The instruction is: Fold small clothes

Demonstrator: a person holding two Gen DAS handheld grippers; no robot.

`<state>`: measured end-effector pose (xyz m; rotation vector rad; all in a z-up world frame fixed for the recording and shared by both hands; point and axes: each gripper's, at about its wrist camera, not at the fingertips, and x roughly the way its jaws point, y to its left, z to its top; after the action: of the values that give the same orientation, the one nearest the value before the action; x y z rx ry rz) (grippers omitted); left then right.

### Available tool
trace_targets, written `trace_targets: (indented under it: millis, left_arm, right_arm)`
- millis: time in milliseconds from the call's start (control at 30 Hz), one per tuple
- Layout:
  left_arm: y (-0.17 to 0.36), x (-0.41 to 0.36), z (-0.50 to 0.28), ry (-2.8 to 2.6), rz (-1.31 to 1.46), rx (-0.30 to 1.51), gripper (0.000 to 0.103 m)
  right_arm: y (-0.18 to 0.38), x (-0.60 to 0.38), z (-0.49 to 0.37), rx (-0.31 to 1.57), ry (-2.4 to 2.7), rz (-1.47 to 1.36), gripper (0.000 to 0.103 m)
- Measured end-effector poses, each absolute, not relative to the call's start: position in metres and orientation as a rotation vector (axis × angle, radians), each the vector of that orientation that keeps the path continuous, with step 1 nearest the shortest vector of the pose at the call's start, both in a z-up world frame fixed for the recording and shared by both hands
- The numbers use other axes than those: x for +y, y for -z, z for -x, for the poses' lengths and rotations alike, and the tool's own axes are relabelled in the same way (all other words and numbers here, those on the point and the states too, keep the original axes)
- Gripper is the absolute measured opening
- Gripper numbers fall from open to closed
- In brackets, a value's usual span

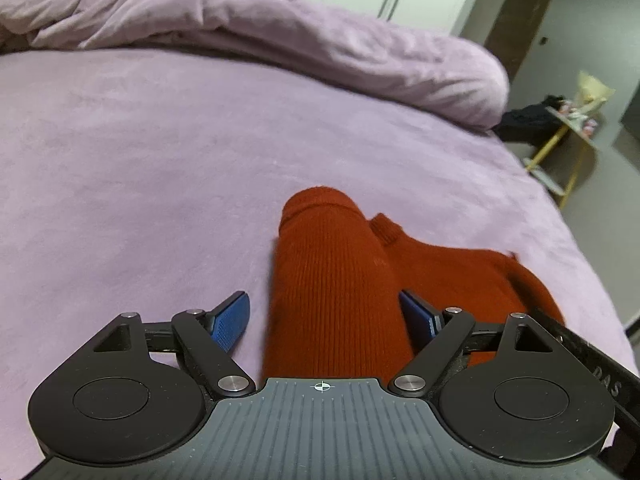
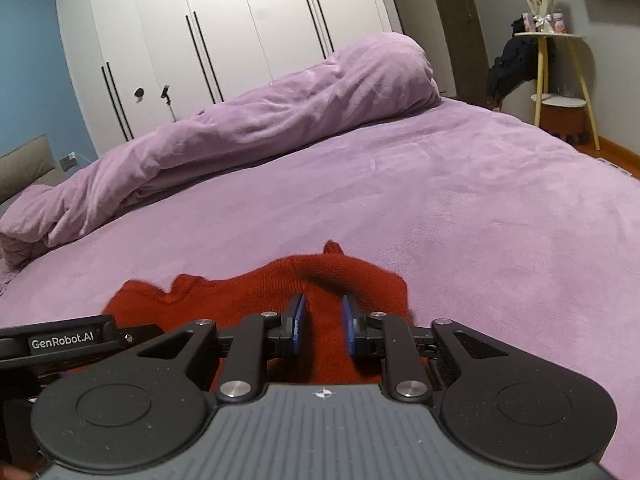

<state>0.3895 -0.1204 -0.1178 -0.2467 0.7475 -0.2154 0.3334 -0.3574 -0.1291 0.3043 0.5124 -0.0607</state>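
Observation:
A rust-red knit garment lies bunched on the purple bed sheet. In the left wrist view a rolled, ribbed part of it runs up between the blue pads of my left gripper. That gripper stands wide open, and its left pad is clear of the cloth. In the right wrist view my right gripper is shut on a ridge of the same red garment, the knit pinched between its narrow-set pads. The rest of the garment spreads to the left, partly hidden behind the gripper body.
A rolled purple duvet lies along the far side of the bed. White wardrobe doors stand behind it. A yellow-legged side table with dark clothes and small items stands past the bed's right edge. The left gripper's black body shows at the right wrist view's left edge.

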Motion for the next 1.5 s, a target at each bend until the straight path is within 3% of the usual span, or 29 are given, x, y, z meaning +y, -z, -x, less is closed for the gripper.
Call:
trace_targets:
  millis: [167, 400, 433, 467, 533, 633, 733, 800, 867, 933, 1033, 1167, 1500]
  left_arm:
    - [0.125, -0.108, -0.351, 0.217, 0.296, 0.691, 0.087]
    - [0.12, -0.078, -0.343, 0.439, 0.31, 0.863, 0.087]
    - [0.118, -0.067, -0.344, 0.473, 0.337, 0.896, 0.087]
    - [0.118, -0.053, -0.346, 0.512, 0.39, 0.935, 0.087]
    - [0.123, -0.033, -0.353, 0.548, 0.503, 0.989, 0.085]
    - [0.137, -0.023, -0.371, 0.552, 0.645, 1.062, 0.083]
    - [0.144, -0.032, -0.386, 0.572, 0.69, 1.078, 0.083]
    - [0.147, -0.044, -0.393, 0.583, 0.681, 1.095, 0.082]
    - [0.149, -0.054, -0.401, 0.583, 0.67, 1.108, 0.081]
    - [0.152, -0.06, -0.406, 0.577, 0.669, 1.121, 0.079]
    - [0.15, -0.061, -0.407, 0.547, 0.658, 1.128, 0.062]
    - [0.139, -0.054, -0.4, 0.548, 0.693, 1.112, 0.053]
    - [0.076, -0.004, -0.355, 0.489, 0.534, 1.109, 0.052]
  right_arm:
    - [0.141, -0.335, -0.275, 0.471, 0.066, -0.174, 0.023]
    - [0.125, -0.342, -0.272, 0.551, 0.038, -0.172, 0.026]
    - [0.12, -0.35, -0.268, 0.568, 0.016, -0.207, 0.041]
    - [0.116, -0.363, -0.263, 0.591, 0.0, -0.266, 0.068]
    - [0.119, -0.394, -0.254, 0.651, -0.067, -0.434, 0.082]
    - [0.142, -0.442, -0.26, 0.793, -0.167, -0.747, 0.082]
    - [0.156, -0.47, -0.27, 0.793, -0.205, -0.95, 0.077]
    - [0.161, -0.474, -0.281, 0.805, -0.225, -1.005, 0.068]
    - [0.168, -0.47, -0.293, 0.832, -0.244, -1.027, 0.051]
    - [0.175, -0.467, -0.305, 0.848, -0.261, -1.064, 0.045]
    - [0.186, -0.461, -0.312, 0.833, -0.264, -1.133, 0.034]
    - [0.188, -0.455, -0.307, 0.774, -0.264, -1.222, 0.029]
    - [0.159, -0.4, -0.297, 0.808, -0.377, -1.232, 0.028]
